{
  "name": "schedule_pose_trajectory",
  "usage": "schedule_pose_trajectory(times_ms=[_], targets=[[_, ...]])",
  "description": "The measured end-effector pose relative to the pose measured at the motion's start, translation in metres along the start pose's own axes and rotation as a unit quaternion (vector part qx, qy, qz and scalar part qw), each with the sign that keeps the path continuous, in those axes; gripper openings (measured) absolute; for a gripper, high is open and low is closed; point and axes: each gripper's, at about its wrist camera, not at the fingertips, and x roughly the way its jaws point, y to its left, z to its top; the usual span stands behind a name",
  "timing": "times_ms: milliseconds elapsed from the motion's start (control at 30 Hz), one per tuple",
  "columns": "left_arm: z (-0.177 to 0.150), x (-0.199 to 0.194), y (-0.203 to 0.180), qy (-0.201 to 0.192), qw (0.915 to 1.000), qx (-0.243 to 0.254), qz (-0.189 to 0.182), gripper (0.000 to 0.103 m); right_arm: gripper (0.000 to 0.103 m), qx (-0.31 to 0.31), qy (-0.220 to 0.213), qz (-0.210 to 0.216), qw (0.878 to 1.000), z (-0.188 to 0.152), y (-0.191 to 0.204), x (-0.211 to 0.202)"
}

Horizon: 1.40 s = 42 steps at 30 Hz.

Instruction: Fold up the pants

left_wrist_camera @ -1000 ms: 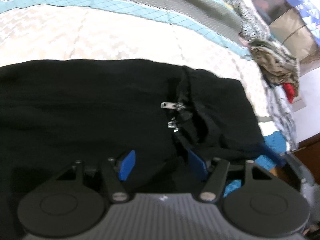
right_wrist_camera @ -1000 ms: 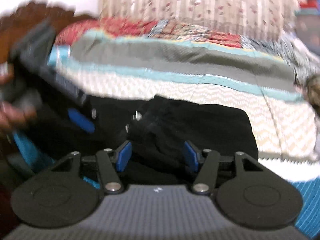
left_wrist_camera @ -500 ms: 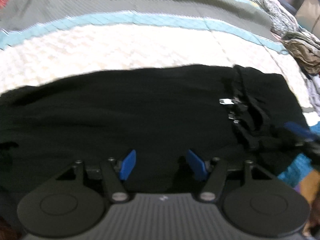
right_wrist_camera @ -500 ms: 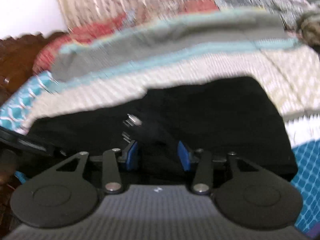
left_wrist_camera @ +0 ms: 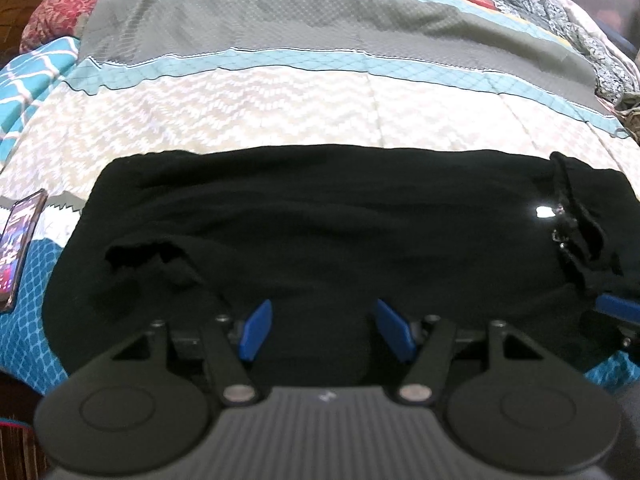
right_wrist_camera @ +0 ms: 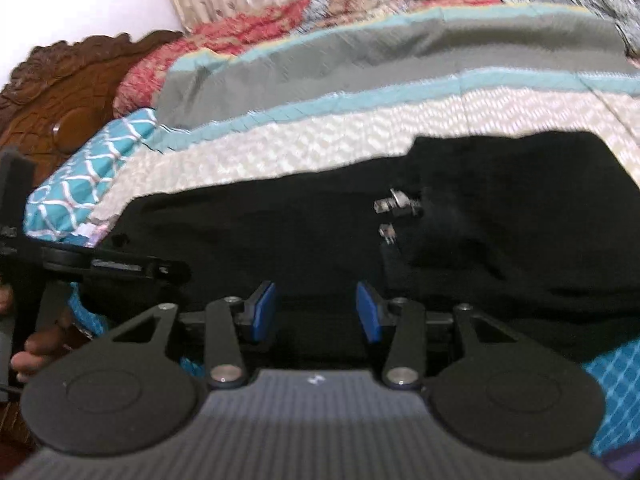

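Note:
Black pants lie folded lengthwise across the bed, waistband with metal clasps at the right, leg ends at the left. My left gripper is open and empty, low over the pants' near edge around their middle. In the right wrist view the pants fill the middle, with the clasps ahead. My right gripper is open and empty over the near edge by the waistband. Its blue fingertip shows at the right of the left wrist view. The left gripper's body shows at the left.
The bed has a striped quilt of cream, teal and grey. A phone lies at the left near the leg ends. A carved wooden headboard stands at the far left. Crumpled clothes lie at the far right.
My left gripper has swung left from the waistband toward the middle and leg end of the pants. My right gripper's blue pads have drawn somewhat closer together, still open.

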Motion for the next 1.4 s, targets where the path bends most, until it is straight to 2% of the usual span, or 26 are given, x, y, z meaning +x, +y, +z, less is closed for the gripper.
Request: schedule_pose_trajectory(times_ms=[133, 233, 367, 600, 800, 867, 900, 967, 1000, 1233, 1400], targets=[[-0.005, 0.001, 0.003, -0.004, 1.0000, 0.002, -0.006, 0.060, 0.048, 0.051, 0.036, -0.030, 0.998, -0.015, -0.015, 0.007], [-0.008, 0.001, 0.004, -0.006, 0.9999, 0.004, -0.008, 0.060, 0.048, 0.081, 0.027, -0.023, 0.996, -0.020, -0.019, 0.002], [-0.010, 0.000, 0.006, -0.006, 0.9999, 0.004, -0.011, 0.060, 0.049, 0.088, 0.022, -0.023, 0.996, -0.021, -0.018, 0.002], [-0.011, 0.002, 0.007, -0.003, 0.9999, 0.004, -0.011, 0.062, 0.059, 0.106, 0.015, -0.005, 0.994, -0.026, -0.022, 0.000], [-0.014, 0.005, 0.001, 0.003, 0.9999, 0.005, -0.010, 0.076, 0.061, 0.121, 0.011, 0.013, 0.992, -0.026, -0.031, -0.003], [-0.015, 0.007, -0.003, 0.005, 0.9999, 0.008, -0.008, 0.085, 0.061, 0.126, 0.009, 0.018, 0.992, -0.026, -0.034, -0.004], [-0.017, 0.007, -0.005, 0.006, 0.9999, 0.010, -0.008, 0.088, 0.063, 0.129, 0.008, 0.023, 0.991, -0.026, -0.036, -0.004], [-0.018, 0.009, -0.010, 0.011, 0.9998, 0.013, -0.011, 0.101, 0.068, 0.139, 0.004, 0.039, 0.990, -0.027, -0.042, -0.005], [-0.019, 0.010, -0.011, 0.014, 0.9997, 0.013, -0.014, 0.103, 0.071, 0.142, 0.003, 0.045, 0.989, -0.028, -0.044, -0.005], [-0.021, 0.014, -0.016, 0.018, 0.9998, 0.010, -0.005, 0.103, 0.085, 0.142, 0.003, 0.081, 0.986, -0.026, -0.050, -0.005], [-0.023, 0.015, -0.019, 0.014, 0.9995, 0.027, 0.002, 0.103, 0.088, 0.159, 0.002, 0.102, 0.982, -0.026, -0.057, -0.004]])
